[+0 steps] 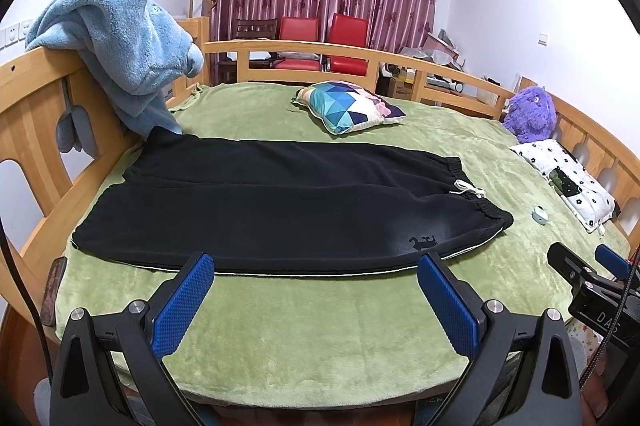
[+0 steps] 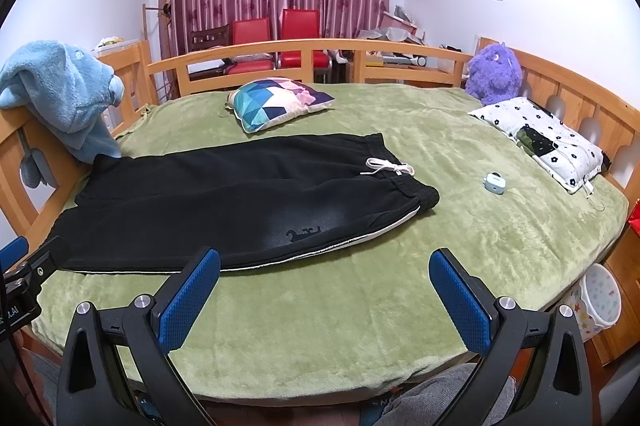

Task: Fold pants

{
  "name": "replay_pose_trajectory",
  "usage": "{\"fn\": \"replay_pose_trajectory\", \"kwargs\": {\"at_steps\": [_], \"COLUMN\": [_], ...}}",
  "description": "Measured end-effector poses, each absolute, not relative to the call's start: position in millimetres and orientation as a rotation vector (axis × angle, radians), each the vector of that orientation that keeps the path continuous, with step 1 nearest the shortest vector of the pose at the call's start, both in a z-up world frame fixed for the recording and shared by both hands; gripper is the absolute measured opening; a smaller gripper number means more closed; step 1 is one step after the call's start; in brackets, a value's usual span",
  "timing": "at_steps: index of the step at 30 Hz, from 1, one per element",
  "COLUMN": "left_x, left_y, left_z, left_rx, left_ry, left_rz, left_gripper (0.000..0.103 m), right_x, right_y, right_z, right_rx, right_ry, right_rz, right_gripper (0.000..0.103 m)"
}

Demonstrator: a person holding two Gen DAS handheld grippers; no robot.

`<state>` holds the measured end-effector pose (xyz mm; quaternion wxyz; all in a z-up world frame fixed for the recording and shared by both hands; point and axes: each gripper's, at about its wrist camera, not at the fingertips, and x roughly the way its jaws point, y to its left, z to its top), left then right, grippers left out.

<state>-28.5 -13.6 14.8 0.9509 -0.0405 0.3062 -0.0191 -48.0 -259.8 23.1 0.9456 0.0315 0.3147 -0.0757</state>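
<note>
Right now, judging from the left wrist view, I am at the very start: the pants (image 1: 280, 202) lie spread flat on the green blanket (image 1: 320, 338), unfolded, both legs side by side, and nothing is gripped. My left gripper (image 1: 316, 276) hangs just short of the pants' near edge, its blue pads (image 1: 184, 306) spread wide with only blanket between them. The pants' long axis runs left to right across this view, the waistband (image 1: 476, 186) with its white drawstring at the right end, the leg hems at the left end under the blue towel (image 1: 120, 50) draped on the rail. A cushion (image 1: 348, 106) sits beyond the pants, well apart from them. In the right wrist view the pants (image 2: 224, 202) lie left of centre, the waistband (image 2: 400, 170) pointing right toward a small pale case (image 2: 494, 182), which lies apart from it on the blanket (image 2: 460, 234). My right gripper (image 2: 325, 280) is also fully parted and holds nothing, hovering just off the near edge with its left pad (image 2: 188, 302) close to the white side stripe. I judge the next move is to pinch that near edge at two spots, hem side and waist side, and carry the near leg over the far one.
</note>
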Motion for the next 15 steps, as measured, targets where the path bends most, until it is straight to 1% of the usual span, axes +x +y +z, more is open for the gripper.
{"fn": "replay_pose_trajectory", "kwargs": {"at_steps": [15], "left_x": [-34], "left_y": [-16], "left_z": [26], "left_rx": [-0.097], "left_ry": [0.625], "left_rz": [-0.063], "left_gripper": [0.102], "right_x": [-49], "right_y": [-259], "right_z": [22], "right_rx": [0.064], "right_ry": [0.642], "right_rz": [-0.151], "right_gripper": [0.102]}}
